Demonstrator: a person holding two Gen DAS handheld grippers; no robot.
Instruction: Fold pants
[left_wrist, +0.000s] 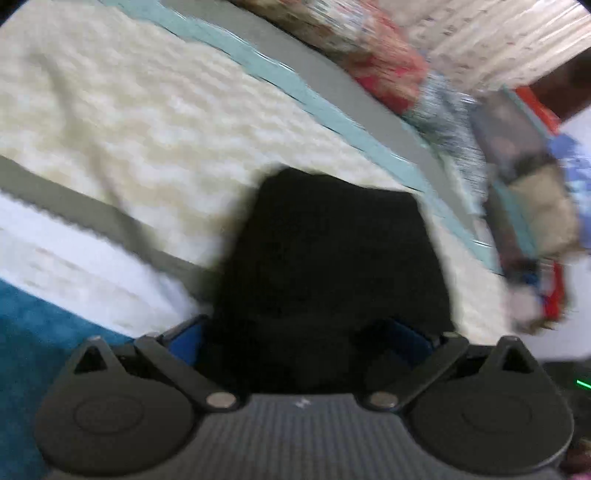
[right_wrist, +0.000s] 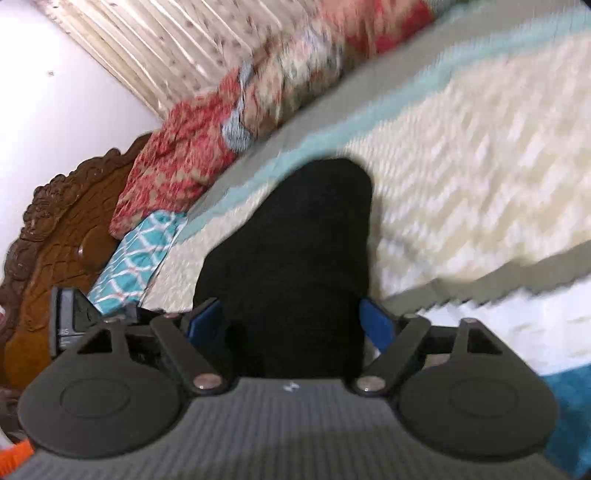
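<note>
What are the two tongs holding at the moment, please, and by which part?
Both the left tongs and right tongs have black pants bunched between their fingers. Which part of the pants each grips cannot be told; the cloth is a dark blur.

Pants (right_wrist: 295, 251) lie on the bedspread (right_wrist: 461, 155); pillows (right_wrist: 184, 155) at its far edge, headboard (right_wrist: 55, 236) far left.

Your black pants (left_wrist: 328, 266) are matt cloth, so dark no weave shows. The left gripper (left_wrist: 306, 343) and right gripper (right_wrist: 291, 325) look like matt black plastic with ribbed grey housings and dull metal pivot pins. At ten o'clock in your right view, the carved wooden headboard (right_wrist: 55, 236) has a slight sheen. The cream bedspread (left_wrist: 129, 122) looks textured, bumpy.
</note>
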